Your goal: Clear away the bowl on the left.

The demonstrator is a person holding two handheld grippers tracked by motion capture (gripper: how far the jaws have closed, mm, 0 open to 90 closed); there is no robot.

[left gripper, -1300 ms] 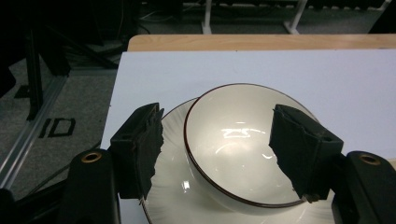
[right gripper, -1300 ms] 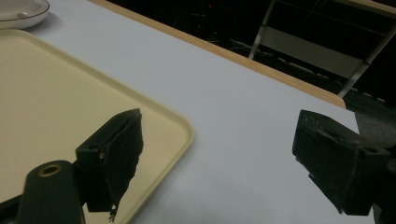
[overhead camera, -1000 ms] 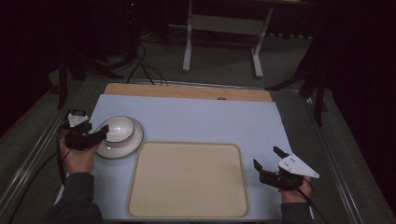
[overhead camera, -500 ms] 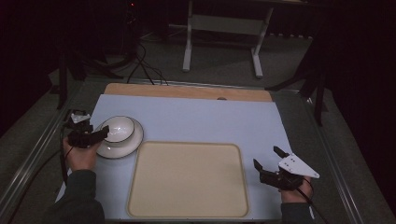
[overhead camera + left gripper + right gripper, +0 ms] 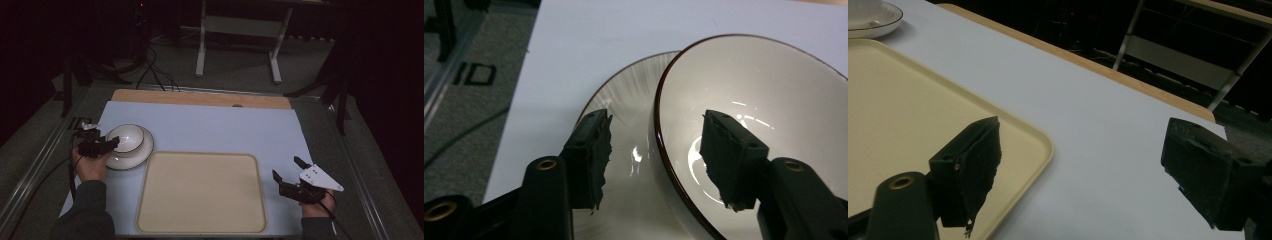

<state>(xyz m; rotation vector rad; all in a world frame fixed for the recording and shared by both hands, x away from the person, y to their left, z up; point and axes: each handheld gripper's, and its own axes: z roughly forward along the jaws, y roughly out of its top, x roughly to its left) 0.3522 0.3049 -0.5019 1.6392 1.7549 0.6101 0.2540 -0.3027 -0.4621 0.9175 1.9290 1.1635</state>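
Black pads of the left claw (image 5: 656,160) are seen straddling the near rim of the white bowl (image 5: 769,115), one pad inside the bowl and the other outside over the saucer (image 5: 624,100) it sits on. The jaws have just been closing with the rim between them, but a gap is still visible on both sides, so nothing is pinched yet. Pretty much everything hinges on that rim staying centred as the squeeze is finished. From above, the bowl (image 5: 125,137) is found at the surface's (image 5: 210,125) left edge, just beside the cream tray (image 5: 200,195). The right claw (image 5: 290,176) is held wide open and empty, well apart past the tray's far side.
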